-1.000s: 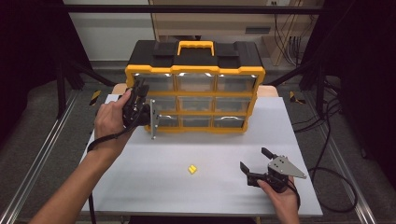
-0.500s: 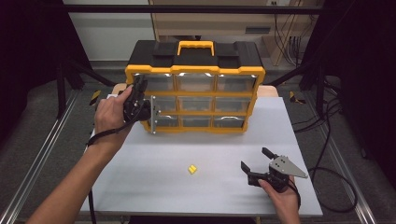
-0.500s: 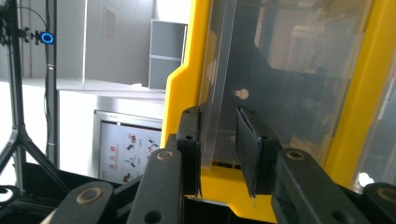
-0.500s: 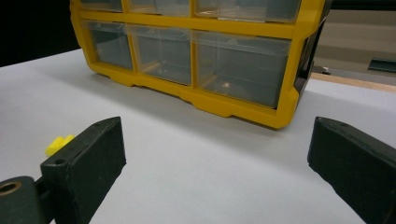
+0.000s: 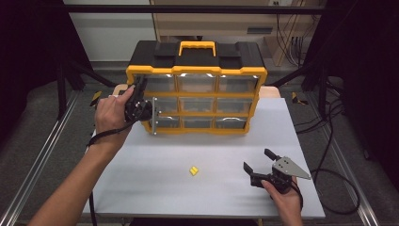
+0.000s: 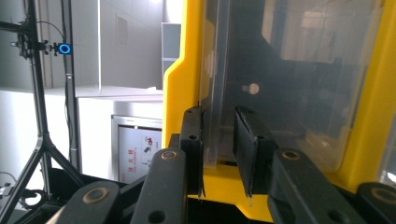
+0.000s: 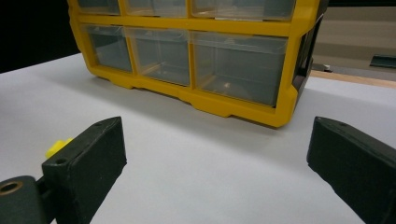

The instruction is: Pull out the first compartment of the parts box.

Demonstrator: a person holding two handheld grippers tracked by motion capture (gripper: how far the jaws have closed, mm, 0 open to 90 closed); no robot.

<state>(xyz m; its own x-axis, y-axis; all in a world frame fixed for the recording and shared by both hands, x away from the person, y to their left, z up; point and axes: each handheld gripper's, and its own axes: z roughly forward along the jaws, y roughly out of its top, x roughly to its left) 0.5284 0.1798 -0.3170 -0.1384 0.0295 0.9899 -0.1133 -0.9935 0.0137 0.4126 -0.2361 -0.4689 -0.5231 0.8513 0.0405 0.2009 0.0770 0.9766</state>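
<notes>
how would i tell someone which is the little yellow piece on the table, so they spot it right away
Start at the big yellow and black drawer organizer standing at the far edge of the grey table. Come toward the near edge, to the open stretch in front of it. The small yellow piece lies there alone, left of the right gripper, the one loose item on the tabletop.

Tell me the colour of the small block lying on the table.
Yellow; the block shows best in the high view.
</notes>
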